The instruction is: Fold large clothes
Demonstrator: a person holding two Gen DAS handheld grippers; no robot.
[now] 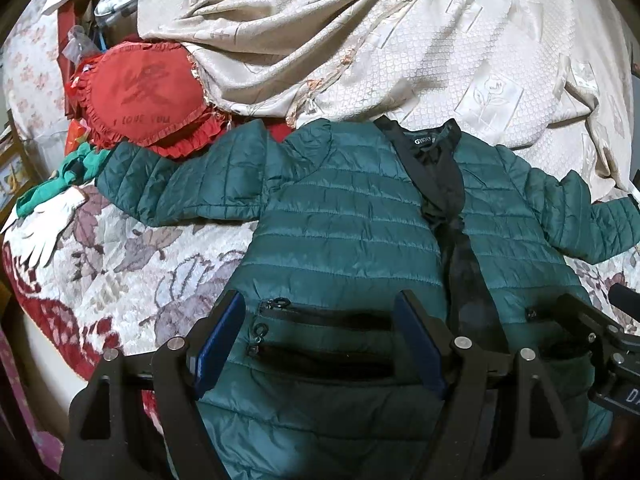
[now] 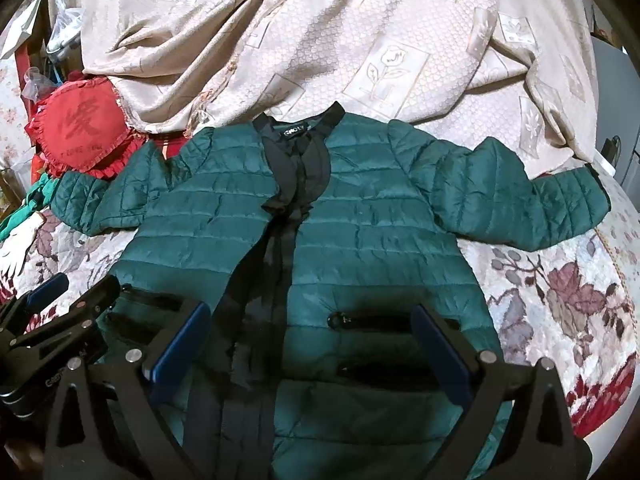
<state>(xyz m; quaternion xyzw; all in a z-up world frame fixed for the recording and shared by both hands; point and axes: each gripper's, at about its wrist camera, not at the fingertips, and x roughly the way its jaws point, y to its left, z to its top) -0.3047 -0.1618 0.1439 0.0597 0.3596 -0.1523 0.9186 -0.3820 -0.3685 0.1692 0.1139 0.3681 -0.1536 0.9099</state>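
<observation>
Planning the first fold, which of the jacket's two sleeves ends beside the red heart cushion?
The sleeve on the picture's left: its cuff lies just below the red heart cushion. The other sleeve stretches right, over the floral bedspread.

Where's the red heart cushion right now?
Upper left in both wrist views: the red heart cushion lies on the bed beyond the green jacket, its frill touching that sleeve, beside the beige bedspread.

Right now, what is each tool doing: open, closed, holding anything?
Left tool: open, holding nothing, poised over the green jacket.
Right tool: open wide, holding nothing, over the same jacket.
</observation>
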